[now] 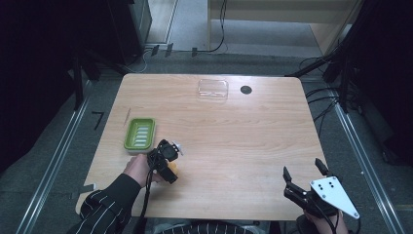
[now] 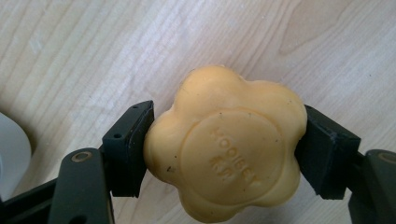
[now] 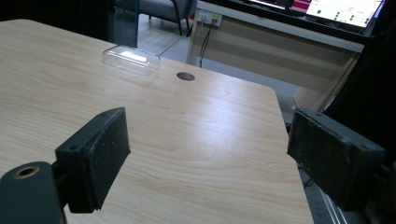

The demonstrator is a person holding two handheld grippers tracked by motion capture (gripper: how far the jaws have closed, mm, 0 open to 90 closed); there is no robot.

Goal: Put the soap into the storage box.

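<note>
The soap (image 2: 224,144) is a pale orange-yellow bar shaped like a flower, with about 5 or 6 rounded lobes around its edge. Its upper face carries a raised round disc with embossed lettering that is too soft to read, and a few small dark specks dot the surface. The finish is matte and smooth, slightly waxy.

In the left gripper view, the left gripper (image 2: 224,149) is clamped on this soap: its 2 black jaws press against opposite sides of the bar, one on the left lobe and one on the right. Pale wood grain of the table (image 2: 93,56) lies behind it; whether the soap rests on the wood or is just above it cannot be told. A white rounded edge (image 2: 11,154) shows at the far left of that view.

From the high view, the left gripper (image 1: 168,163) sits near the table's front left part, just beside a green soap dish (image 1: 140,133) with a ribbed white insert. A bit of the orange soap (image 1: 171,168) peeks out beneath the gripper. The hand (image 1: 139,168) holding it comes from a dark sleeve (image 1: 104,204) with thin white stripes.

The right gripper (image 1: 303,169) is at the front right edge, well apart from the soap, jaws spread wide with nothing between them. A clear plastic lid (image 1: 213,90) lies near the far edge, beside a dark round hole (image 1: 246,89) in the tabletop.
</note>
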